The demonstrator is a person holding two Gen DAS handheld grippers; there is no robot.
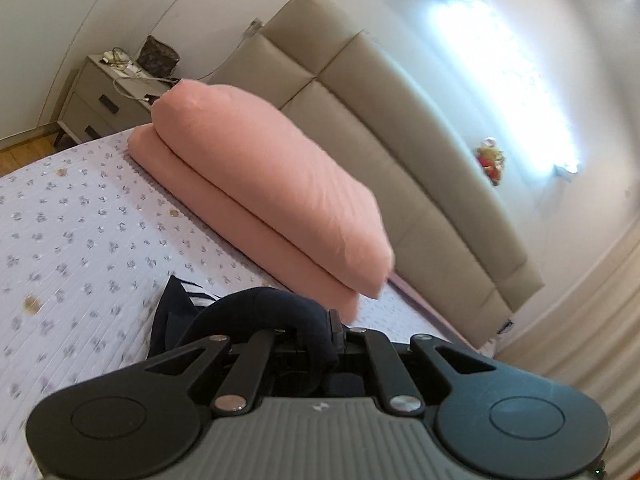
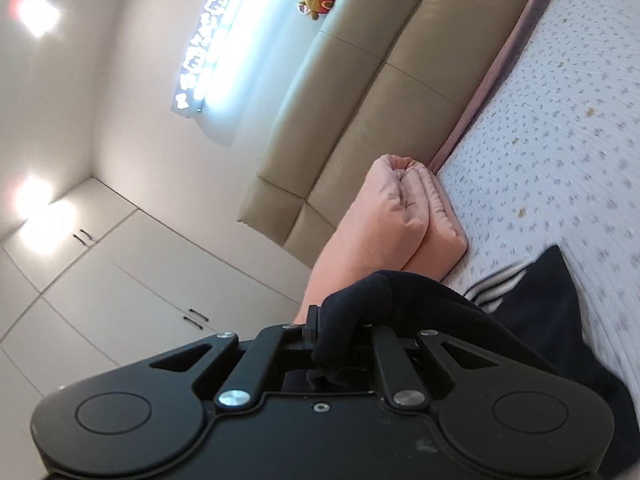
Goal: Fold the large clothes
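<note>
A dark navy garment [image 1: 256, 312] with a white-striped band bunches over my left gripper [image 1: 326, 330], which is shut on a fold of it; the fingertips are mostly buried in the cloth. The rest of it trails down to the left onto the floral bedspread [image 1: 72, 232]. In the right wrist view the same navy garment [image 2: 400, 300] drapes over my right gripper [image 2: 336, 328], shut on its edge, and hangs away to the right over the bedspread [image 2: 560, 128]. The striped band [image 2: 496, 284] shows beside it.
A folded pink duvet [image 1: 264, 184] lies at the head of the bed against the beige padded headboard [image 1: 400, 128]. A bedside cabinet [image 1: 108, 96] with a bag stands at the far left. A small plush toy [image 1: 490, 160] sits on the headboard. White wardrobe doors [image 2: 132, 288] fill the left of the right wrist view.
</note>
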